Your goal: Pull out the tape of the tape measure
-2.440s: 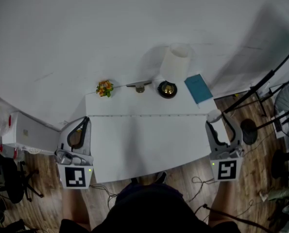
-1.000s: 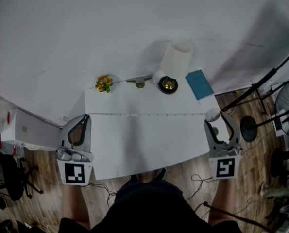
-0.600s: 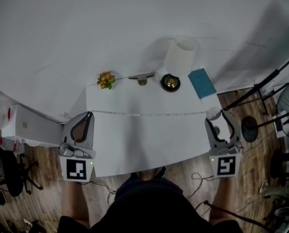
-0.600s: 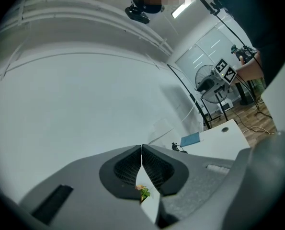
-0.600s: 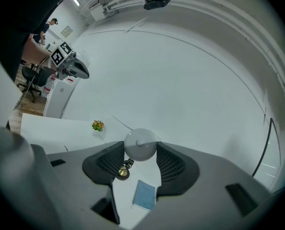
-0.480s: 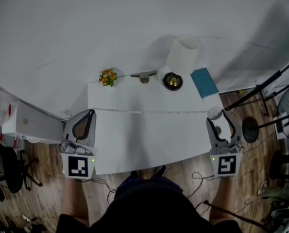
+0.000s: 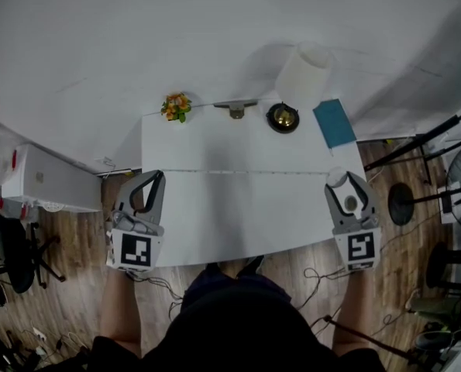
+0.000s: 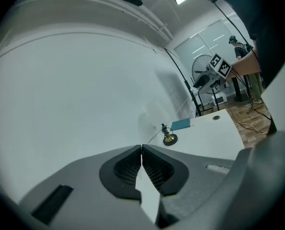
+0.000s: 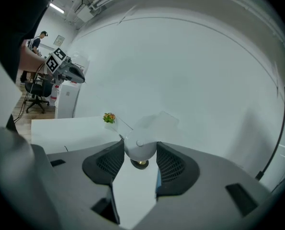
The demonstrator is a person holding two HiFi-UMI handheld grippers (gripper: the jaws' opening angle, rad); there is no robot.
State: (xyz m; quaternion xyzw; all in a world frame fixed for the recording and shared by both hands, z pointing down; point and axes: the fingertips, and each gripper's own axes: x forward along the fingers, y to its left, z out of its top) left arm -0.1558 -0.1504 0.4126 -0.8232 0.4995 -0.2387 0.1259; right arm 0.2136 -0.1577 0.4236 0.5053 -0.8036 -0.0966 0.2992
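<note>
A small round white tape measure [image 9: 140,149] sits between the pads of my right gripper [image 9: 140,153], which is shut on it. In the head view this gripper [image 7: 346,180] hangs over the right edge of the white table [image 7: 238,208], the white disc of the tape measure [image 7: 337,180] at its tip. No tape shows outside the case. My left gripper [image 7: 154,178] hovers over the table's left edge. Its jaws meet at the tip [image 8: 142,150] with nothing between them.
Along the table's far edge stand a small flower pot [image 7: 176,105], a metal clip-like piece [image 7: 235,108], a lamp with brass base [image 7: 283,118] and white shade [image 7: 304,72], and a teal book [image 7: 335,122]. A white cabinet [image 7: 40,180] stands left; stands and cables right.
Both grippers have moved inward over the table's side edges, the left one further right. The right gripper has turned, still carrying the white tape measure.
</note>
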